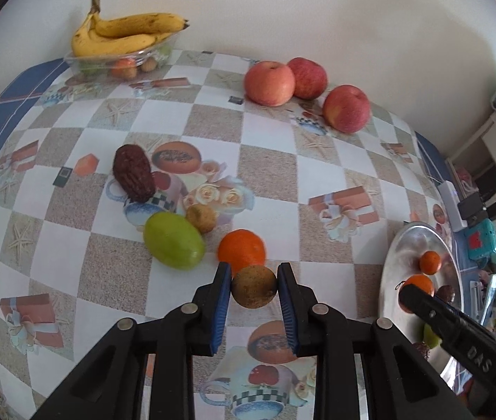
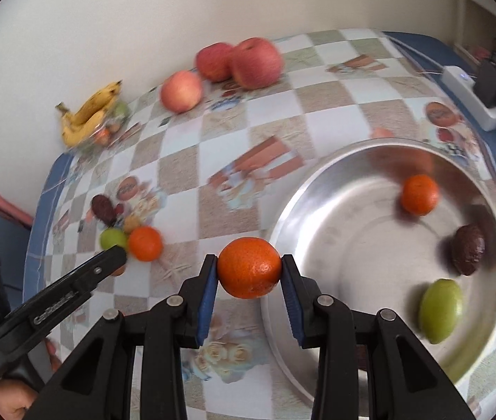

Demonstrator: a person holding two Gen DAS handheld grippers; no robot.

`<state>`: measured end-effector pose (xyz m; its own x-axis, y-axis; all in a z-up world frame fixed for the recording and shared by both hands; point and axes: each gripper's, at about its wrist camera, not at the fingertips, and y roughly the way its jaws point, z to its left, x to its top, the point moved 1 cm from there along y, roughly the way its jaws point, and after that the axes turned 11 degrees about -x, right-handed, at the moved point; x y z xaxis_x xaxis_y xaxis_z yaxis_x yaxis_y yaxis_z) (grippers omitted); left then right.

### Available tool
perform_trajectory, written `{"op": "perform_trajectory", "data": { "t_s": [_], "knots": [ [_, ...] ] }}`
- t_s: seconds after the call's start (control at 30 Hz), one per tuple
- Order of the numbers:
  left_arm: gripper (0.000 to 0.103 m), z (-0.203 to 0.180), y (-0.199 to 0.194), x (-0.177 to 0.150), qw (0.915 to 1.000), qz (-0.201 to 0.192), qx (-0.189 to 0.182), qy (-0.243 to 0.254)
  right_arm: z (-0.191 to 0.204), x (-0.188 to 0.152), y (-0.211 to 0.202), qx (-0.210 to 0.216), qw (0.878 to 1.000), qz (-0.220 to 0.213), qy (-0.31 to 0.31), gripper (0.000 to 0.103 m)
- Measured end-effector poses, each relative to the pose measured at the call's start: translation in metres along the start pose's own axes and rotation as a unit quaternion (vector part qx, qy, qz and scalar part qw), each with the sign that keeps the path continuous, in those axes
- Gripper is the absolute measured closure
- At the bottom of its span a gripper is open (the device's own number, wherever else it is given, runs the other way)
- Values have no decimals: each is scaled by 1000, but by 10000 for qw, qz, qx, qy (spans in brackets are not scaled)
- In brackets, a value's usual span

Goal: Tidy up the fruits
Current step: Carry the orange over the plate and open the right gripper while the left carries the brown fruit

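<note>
Fruits sit all over our checkered tablecloth [image 1: 269,175]. We squeeze a round, rough brown fruit [image 1: 254,286] tight in our left gripper [image 1: 254,288]. Our right gripper [image 2: 249,268] is clamped on a bumpy orange [image 2: 249,267], right at the rim of the shiny metal bowl [image 2: 335,210]. Inside that bowl lie a small orange [image 2: 419,194], a wrinkly dark date [image 2: 467,250] and a smooth green fruit [image 2: 440,310] shaped like an egg, its long way pointing up the side. On the cloth, another date [image 1: 133,172], green fruit [image 1: 174,240], small brown fruit [image 1: 201,217] and orange [image 1: 241,250] bunch together. Three apples [image 1: 304,89] sit near the wall. Bananas [image 1: 125,33] top a clear glass dish [image 1: 83,61] holding small fruits.
</note>
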<state>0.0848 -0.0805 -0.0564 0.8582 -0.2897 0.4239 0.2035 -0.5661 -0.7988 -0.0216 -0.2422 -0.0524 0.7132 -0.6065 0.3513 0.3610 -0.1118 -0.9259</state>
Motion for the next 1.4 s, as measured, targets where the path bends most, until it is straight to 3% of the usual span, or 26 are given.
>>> {"op": "perform_trajectory", "data": {
  "t_s": [0.17, 0.43, 0.7, 0.97, 1.03, 1.1, 1.23, 1.3, 1.4],
  "knots": [
    [74, -30, 1, -4, 9989, 92, -351, 298, -36, 3, 4, -538, 9976, 131, 423, 66],
    [74, -97, 20, -25, 9888, 427, -972, 1049, -79, 2, 3, -926, 9912, 236, 921, 66],
    [74, -135, 40, -43, 9791, 599, -1030, 1650, -92, 1, 1, -968, 9908, 153, 934, 65],
    [72, -139, 43, -45, 9768, 615, -1063, 1756, -98, 1, 1, -920, 9899, 127, 1067, 64],
    [67, -139, 44, -46, 9769, 634, -1047, 1754, -100, 0, 0, -896, 9896, 98, 1119, 58],
    [51, -139, 44, -46, 9767, 619, -1054, 1764, -102, 1, -1, -902, 9892, 76, 1153, 54],
    [46, -138, 42, -44, 9768, 529, -1072, 1775, -103, 0, -2, -931, 9885, 73, 1189, 54],
    [36, -137, 41, -42, 9782, 469, -999, 1759, -103, 1, -2, -935, 9884, 88, 1197, 54],
    [30, -131, 40, -38, 9819, 375, -793, 1677, -103, 0, -1, -950, 9883, 88, 1193, 51]
  ]
}}
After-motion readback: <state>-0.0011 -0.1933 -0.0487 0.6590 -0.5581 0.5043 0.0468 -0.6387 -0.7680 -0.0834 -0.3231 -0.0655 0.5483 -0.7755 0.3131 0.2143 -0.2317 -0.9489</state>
